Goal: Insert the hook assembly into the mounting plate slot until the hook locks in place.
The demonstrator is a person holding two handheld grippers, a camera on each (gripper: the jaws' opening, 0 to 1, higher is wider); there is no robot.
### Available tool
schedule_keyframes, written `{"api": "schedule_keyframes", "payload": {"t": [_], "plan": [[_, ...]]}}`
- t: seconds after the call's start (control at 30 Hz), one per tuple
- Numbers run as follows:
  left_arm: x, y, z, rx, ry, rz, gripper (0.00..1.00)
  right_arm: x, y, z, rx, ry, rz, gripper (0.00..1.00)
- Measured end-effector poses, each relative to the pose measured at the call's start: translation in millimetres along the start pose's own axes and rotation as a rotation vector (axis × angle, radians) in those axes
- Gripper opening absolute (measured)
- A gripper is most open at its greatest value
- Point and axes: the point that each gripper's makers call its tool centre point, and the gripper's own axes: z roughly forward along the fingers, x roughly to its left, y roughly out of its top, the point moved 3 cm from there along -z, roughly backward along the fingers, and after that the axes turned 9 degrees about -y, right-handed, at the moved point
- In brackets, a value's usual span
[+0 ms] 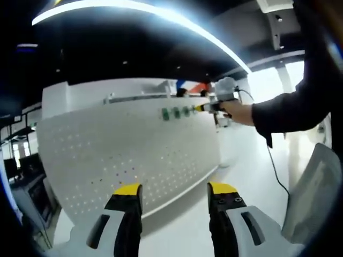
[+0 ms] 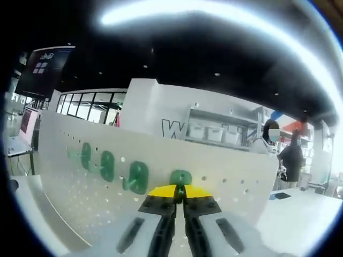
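Right tongs (image 2: 180, 199) are pressing up against the white pegboard (image 2: 69, 160), jaws closed on what's looking like a green hook (image 2: 180, 178), last in a row of green hooks (image 2: 107, 165) running along the board's top edge. Left tongs (image 1: 175, 195) are hanging open, empty. Looks like the insert step's happening; next it's needing a firm push until it locks.
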Motion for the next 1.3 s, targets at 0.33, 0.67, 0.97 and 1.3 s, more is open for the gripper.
{"api": "schedule_keyframes", "payload": {"t": [0.33, 0.67, 0.97, 1.3], "plan": [[0.0, 0.2, -0.5, 0.0, 0.001, 0.001, 0.5, 0.8, -0.9, -0.9, 0.007, 0.0, -0.051, 0.02], [0.4, 1.7, -0.6, -0.003, -0.001, 0.003, 0.49, 0.9, -4.0, -3.2, 0.028, 0.017, -0.045, 0.08], [1.5, 6.1, -2.1, -0.018, 0.002, 0.007, 0.49, -3.3, -9.6, -5.0, 0.053, 0.004, -0.054, 0.16], [2.8, 11.5, -5.2, -0.041, 0.011, 0.012, 0.5, -4.4, -4.4, -27.4, 0.047, -0.005, -0.054, 0.19]]}}
